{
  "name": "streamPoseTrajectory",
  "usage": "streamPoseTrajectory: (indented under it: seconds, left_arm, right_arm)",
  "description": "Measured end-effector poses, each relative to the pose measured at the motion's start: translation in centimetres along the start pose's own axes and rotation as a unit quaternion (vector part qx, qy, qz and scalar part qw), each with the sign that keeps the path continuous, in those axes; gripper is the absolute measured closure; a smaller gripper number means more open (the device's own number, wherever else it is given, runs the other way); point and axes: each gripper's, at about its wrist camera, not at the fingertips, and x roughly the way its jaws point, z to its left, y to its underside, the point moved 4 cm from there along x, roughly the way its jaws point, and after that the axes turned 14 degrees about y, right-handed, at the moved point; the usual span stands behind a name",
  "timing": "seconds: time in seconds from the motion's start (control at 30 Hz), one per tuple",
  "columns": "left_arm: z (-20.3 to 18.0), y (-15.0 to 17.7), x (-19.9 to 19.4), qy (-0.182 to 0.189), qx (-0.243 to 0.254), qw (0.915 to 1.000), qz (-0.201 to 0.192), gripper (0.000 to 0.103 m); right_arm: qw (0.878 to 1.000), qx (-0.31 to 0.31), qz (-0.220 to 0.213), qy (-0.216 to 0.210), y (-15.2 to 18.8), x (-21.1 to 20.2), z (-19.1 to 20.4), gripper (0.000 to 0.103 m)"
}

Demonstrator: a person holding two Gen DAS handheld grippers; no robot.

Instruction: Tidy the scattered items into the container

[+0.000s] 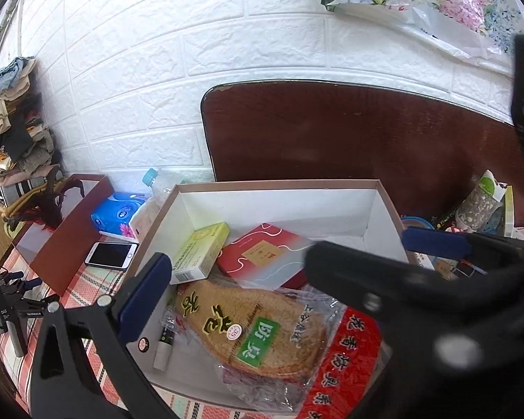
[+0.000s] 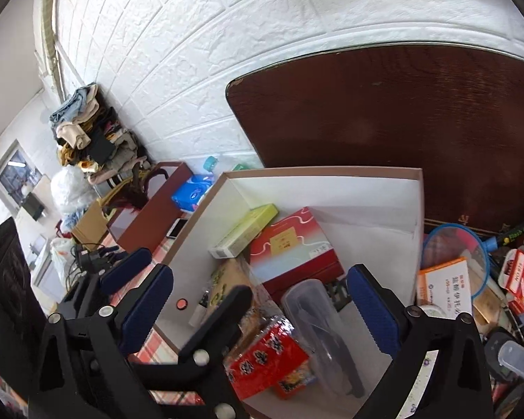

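Note:
A white-lined cardboard box holds a yellow-green carton, a red gift box, a brown bagged snack, a red packet and a small tube. My left gripper is open and empty above the box. In the right wrist view the box also holds a clear plastic case. My right gripper is open and empty just above that case, not touching it. The left gripper's finger crosses below it.
A phone, blue tissue pack and dark red lid lie left of the box. Right of it sit an orange carton, blue-rimmed racket, red packs and a snack bag. A brown board leans on the wall.

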Motion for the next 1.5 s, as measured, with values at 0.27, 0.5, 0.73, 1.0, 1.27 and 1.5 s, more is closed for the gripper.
streamPoseTrajectory:
  seconds: [0.27,0.5,0.73,1.0,1.27,1.5]
  left_arm:
    - [1.5,0.4,0.1,-0.012,0.009,0.9998,0.011,0.000]
    - [3.1,1.5,0.7,-0.052,0.031,0.9976,0.035,0.000]
    - [5.1,1.8,-1.4,-0.034,0.017,0.9991,0.020,0.000]
    - [5.5,1.6,-2.3,0.020,0.013,0.9997,0.004,0.000]
    - [4.9,2.0,-2.3,0.048,0.023,0.9985,0.013,0.000]
    - [5.1,2.2,-2.2,0.046,0.021,0.9986,0.017,0.000]
  right_arm:
    - [1.000,0.002,-0.023,0.005,0.9,-0.4,-1.7,0.000]
    - [0.998,-0.045,-0.032,-0.017,1.3,-1.5,-1.9,0.000]
    - [0.992,-0.120,-0.027,0.002,2.3,-1.5,-0.6,0.000]
    - [0.991,-0.131,-0.015,0.005,2.7,-0.6,-0.4,0.000]
    - [0.991,-0.135,-0.008,0.020,2.9,-0.1,-0.5,0.000]
    - [0.990,-0.138,-0.005,0.025,3.1,0.1,-0.3,0.000]
